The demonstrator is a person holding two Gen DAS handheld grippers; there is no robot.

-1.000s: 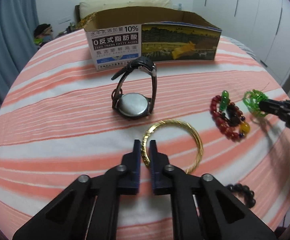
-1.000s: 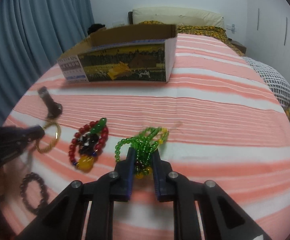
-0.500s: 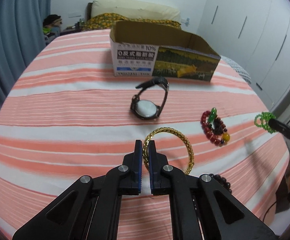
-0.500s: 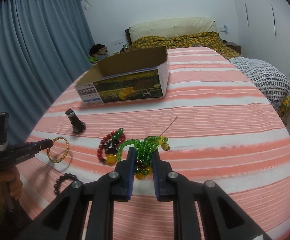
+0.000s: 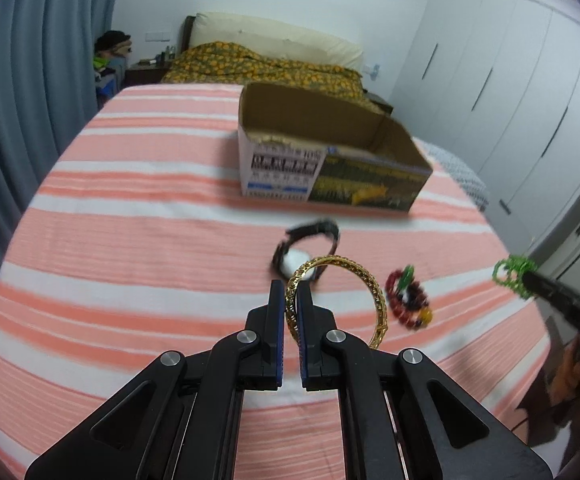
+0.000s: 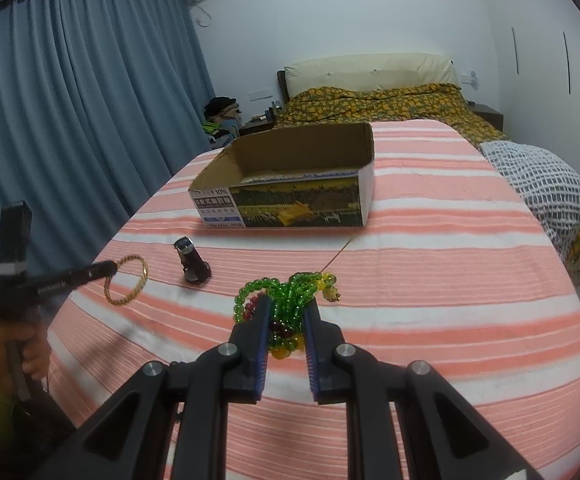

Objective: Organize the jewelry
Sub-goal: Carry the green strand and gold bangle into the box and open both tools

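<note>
Two pieces are lifted above the bed: left gripper (image 5: 290, 304) clamps a gold bangle (image 5: 340, 300), right gripper (image 6: 287, 316) pinches green beads (image 6: 290, 294). Cardboard box (image 6: 290, 184) looks empty; watch (image 5: 310, 248) and red bracelet (image 5: 408, 300) remain.

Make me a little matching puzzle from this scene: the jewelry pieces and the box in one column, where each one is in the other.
Things:
1. gold bangle
2. green bead strand
3. wristwatch
4. cardboard box

Places:
A. lying on the striped cover
B. pinched in the right tongs
C. open and empty, farther up the bed
D. pinched in the left tongs

Pairs: 1-D, 2-B, 3-A, 4-C
</note>
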